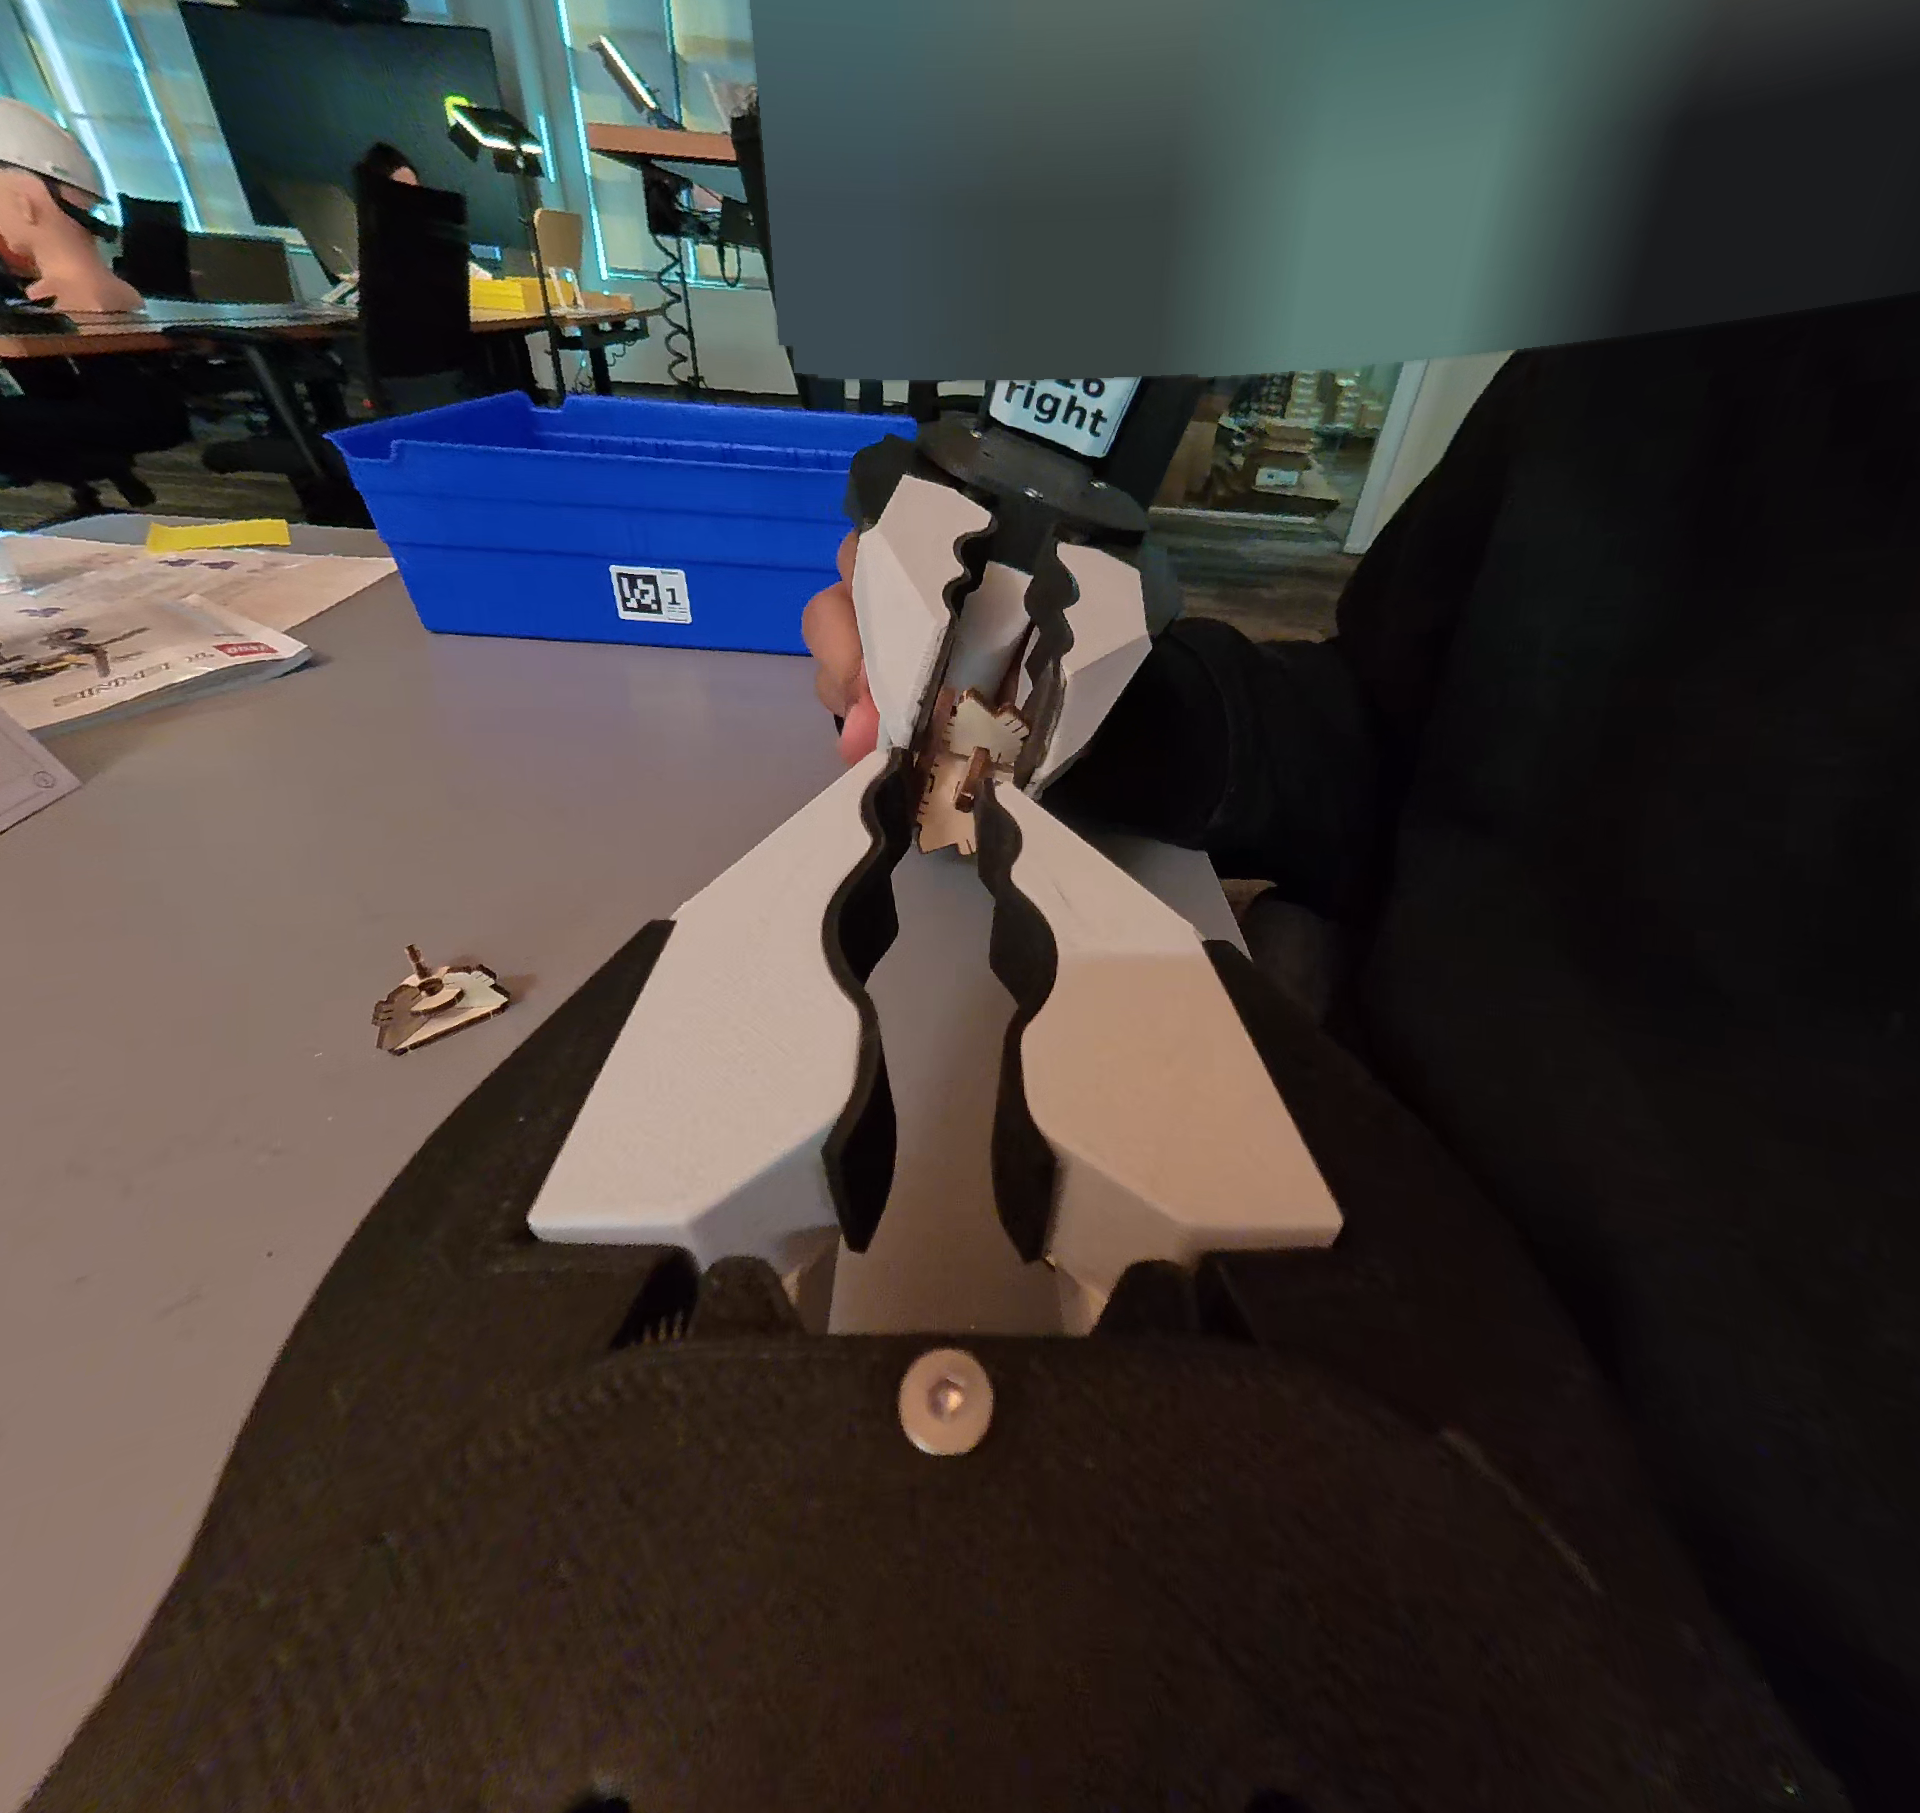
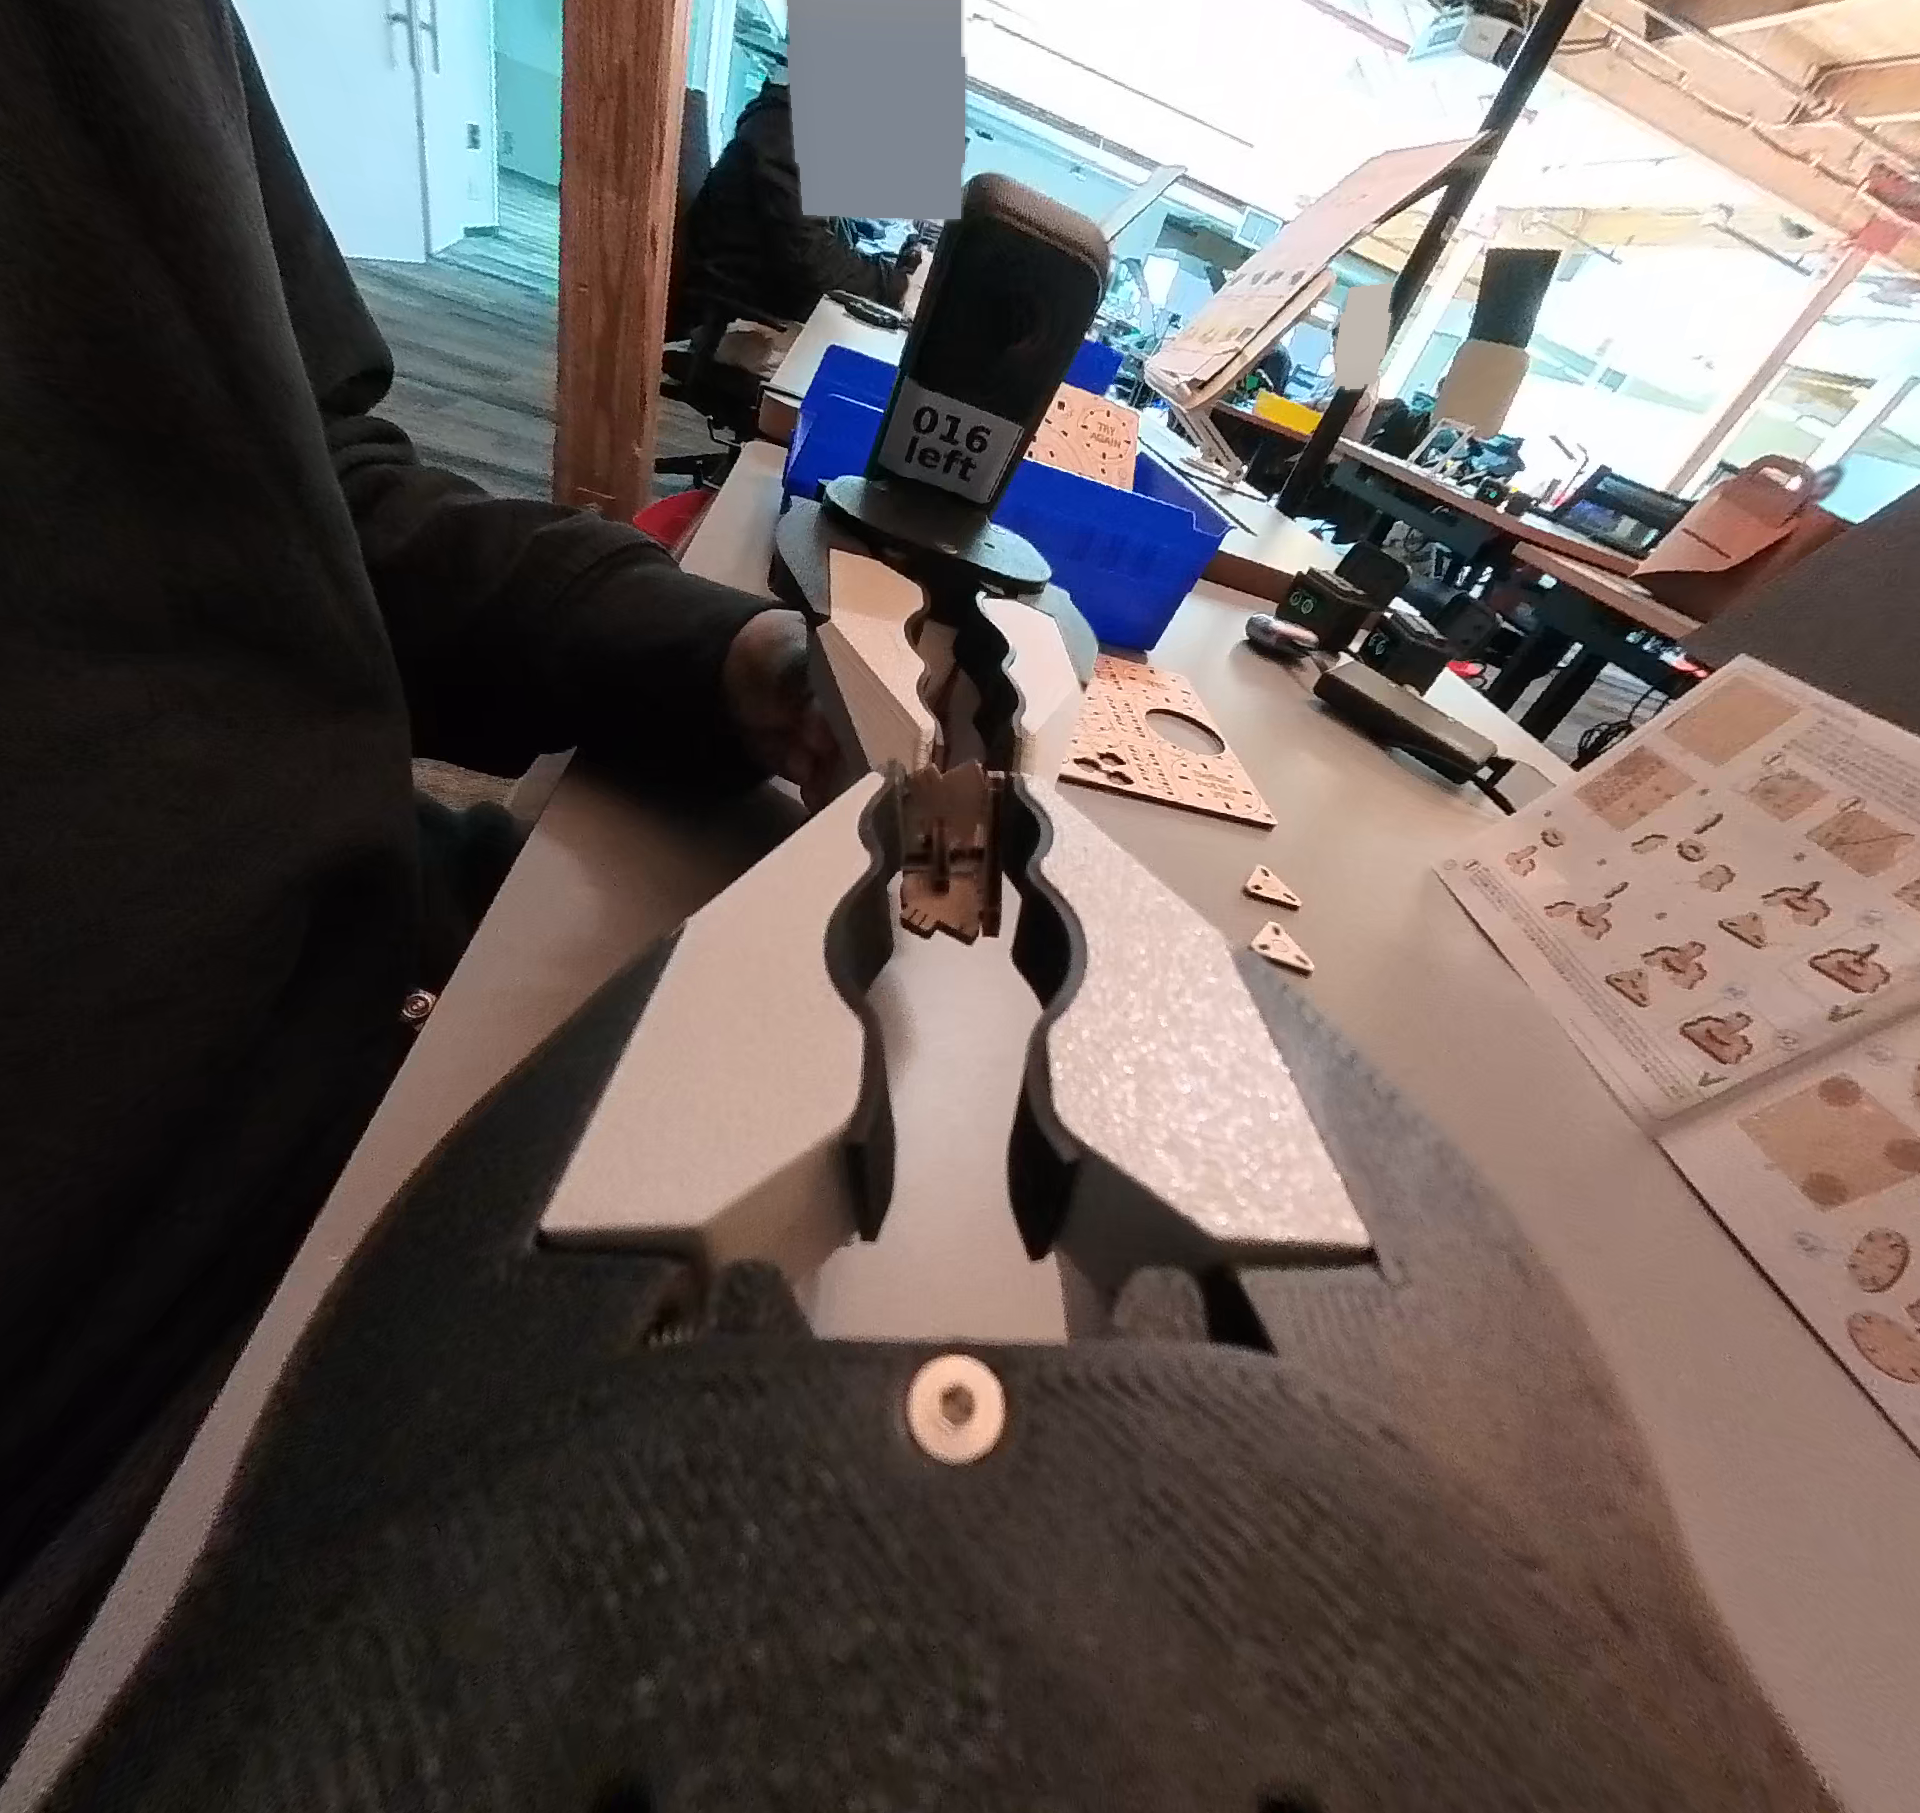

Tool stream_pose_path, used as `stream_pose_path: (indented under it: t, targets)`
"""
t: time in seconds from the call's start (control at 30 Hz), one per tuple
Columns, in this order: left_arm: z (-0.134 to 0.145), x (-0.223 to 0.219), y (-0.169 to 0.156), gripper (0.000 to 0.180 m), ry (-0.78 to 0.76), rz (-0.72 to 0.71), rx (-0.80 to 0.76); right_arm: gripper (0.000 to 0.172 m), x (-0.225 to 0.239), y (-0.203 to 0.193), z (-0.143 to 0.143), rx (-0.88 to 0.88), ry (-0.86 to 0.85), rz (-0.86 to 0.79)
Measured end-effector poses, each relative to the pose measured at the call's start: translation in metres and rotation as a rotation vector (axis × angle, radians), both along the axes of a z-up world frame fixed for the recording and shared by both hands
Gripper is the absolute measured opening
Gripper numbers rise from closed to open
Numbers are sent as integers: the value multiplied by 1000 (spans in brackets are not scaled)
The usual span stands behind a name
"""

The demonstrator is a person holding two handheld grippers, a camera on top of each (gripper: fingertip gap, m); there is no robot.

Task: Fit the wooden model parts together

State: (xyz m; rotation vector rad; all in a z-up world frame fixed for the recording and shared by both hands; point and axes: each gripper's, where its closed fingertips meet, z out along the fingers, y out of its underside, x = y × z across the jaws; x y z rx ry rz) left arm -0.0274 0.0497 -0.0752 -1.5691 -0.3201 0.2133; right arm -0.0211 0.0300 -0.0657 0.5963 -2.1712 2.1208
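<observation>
In the left wrist view, the left gripper [image 1: 940, 807] meets the right gripper [image 1: 992, 724] tip to tip above the grey table [image 1: 520, 776]. Between them sits a small wooden assembly [image 1: 961, 766] of pale laser-cut pieces with a short peg sticking out. Both pairs of jaws are narrowed onto it, the left gripper's dark wavy pads pressing its lower part and the right gripper's pinching its upper part. A hand [image 1: 842, 662] wraps the right gripper's white body. On the table to the near left lies a second wooden assembly [image 1: 442, 1000], well apart from the grippers. A blue bin [image 1: 623, 516] stands farther off, with printed booklets [image 1: 135, 620] at the far left.

In the right wrist view, the right gripper [image 2: 940, 849] is clamped across the same wooden assembly [image 2: 940, 859], its pads tight on both flanks, while the left gripper [image 2: 966, 724] reaches in from the far side and grips it too. To the right on the table lie a wooden cut-out sheet [image 2: 1164, 755], two small triangular wooden pieces [image 2: 1276, 916] and an instruction sheet [image 2: 1714, 880].

The step in hand looks like pressing or aligning pieces of the assembly while both grippers share it; any further move calls for steady, matched pressure, since the thin wood could slip or snap.
</observation>
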Motion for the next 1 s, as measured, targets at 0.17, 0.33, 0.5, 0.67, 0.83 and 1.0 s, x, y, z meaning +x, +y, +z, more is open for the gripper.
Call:
stream_pose_path:
  t: [0.17, 0.33, 0.5, 0.67, 0.83, 1.0]
  targets:
    - [-2, 1, 1, 11, -16, -12, -6, 17, 0, 1, -2, 27, -22, 13]
    - [-1, -2, 0, 11, -25, 0, 7, 17, -2, 0, -1, 21, -49, 12]
    - [0, -6, -3, 11, -34, 25, 15, 17, -7, -2, 3, -60, -39, -48]
    - [6, -7, -7, 11, -23, 37, 50, 44, -5, -1, 9, -90, -129, -19]
    - [16, -8, -14, 11, -18, 42, 117, 48, -7, 4, 18, -129, -197, 4]
    - [21, -7, -20, 10, -6, 41, 150, 33, -13, 7, 21, -146, -212, -13]
